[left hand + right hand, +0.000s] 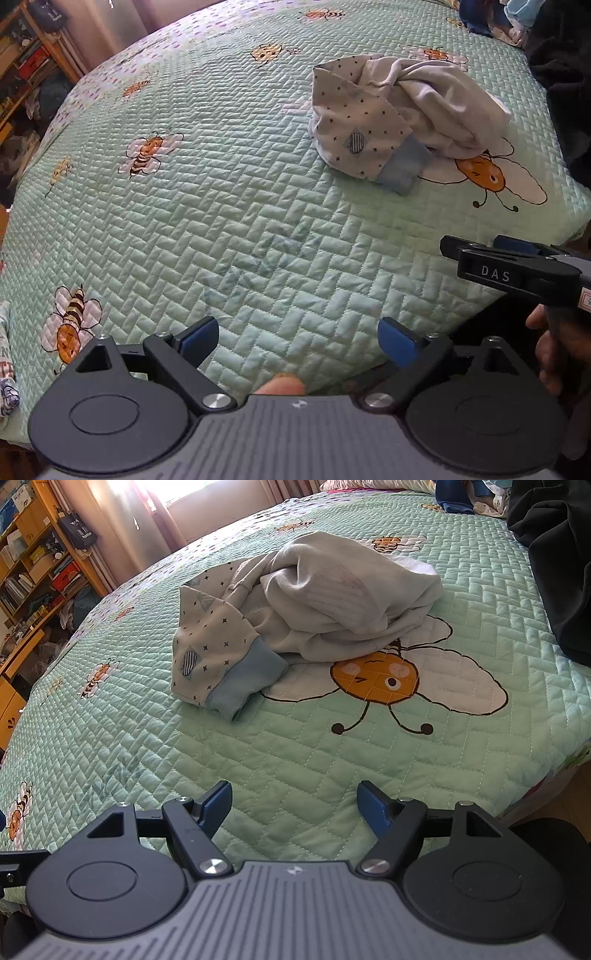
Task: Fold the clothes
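A crumpled pale garment (402, 110) with small star dots and a light blue cuff (404, 168) lies bunched on the green bee-print quilt (221, 221). In the right wrist view the same garment (314, 605) sits ahead, its blue cuff (243, 683) nearest me. My left gripper (297, 339) hovers open over bare quilt, well short of the garment, nothing between its blue pads. My right gripper (294, 805) is open too, above the quilt (147, 738) in front of the garment, holding nothing. In the left wrist view my right gripper (448, 247) comes in from the right edge.
Dark clothing (554, 565) is heaped at the bed's right side. More clothes (465, 496) lie at the far end. Wooden shelves (33, 572) stand left of the bed. A patterned cloth (7, 369) lies at the quilt's left edge. The bed's near right edge (546, 775) drops off.
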Action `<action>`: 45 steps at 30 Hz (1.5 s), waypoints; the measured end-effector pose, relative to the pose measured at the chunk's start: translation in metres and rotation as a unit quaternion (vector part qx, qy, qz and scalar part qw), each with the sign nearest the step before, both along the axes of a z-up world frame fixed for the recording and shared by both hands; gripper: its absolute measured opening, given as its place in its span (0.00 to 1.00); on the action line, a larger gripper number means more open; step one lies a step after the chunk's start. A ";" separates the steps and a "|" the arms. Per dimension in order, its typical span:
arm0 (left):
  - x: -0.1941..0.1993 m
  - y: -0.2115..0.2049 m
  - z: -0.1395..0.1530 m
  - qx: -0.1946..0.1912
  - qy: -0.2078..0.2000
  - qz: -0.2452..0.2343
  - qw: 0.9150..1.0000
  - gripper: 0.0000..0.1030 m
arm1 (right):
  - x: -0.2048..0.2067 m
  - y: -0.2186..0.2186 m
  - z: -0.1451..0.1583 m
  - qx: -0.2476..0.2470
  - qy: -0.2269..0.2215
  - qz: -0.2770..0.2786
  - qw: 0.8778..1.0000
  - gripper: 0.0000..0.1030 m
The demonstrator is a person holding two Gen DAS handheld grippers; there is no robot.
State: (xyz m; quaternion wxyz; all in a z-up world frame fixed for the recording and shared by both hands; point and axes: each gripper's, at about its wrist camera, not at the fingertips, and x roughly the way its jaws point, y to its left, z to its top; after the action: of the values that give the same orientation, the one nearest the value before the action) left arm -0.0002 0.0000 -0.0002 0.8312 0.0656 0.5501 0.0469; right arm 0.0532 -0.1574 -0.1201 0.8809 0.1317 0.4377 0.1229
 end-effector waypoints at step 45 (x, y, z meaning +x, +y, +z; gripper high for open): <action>-0.003 0.008 0.008 -0.054 -0.030 0.024 0.998 0.87 | -0.001 0.000 0.000 0.003 0.001 0.000 1.000 0.74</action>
State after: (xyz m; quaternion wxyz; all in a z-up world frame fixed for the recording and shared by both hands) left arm -0.0035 0.0082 0.0083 0.8483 0.0063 0.5280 0.0391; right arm 0.0523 -0.1574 -0.1202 0.8802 0.1340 0.4381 0.1242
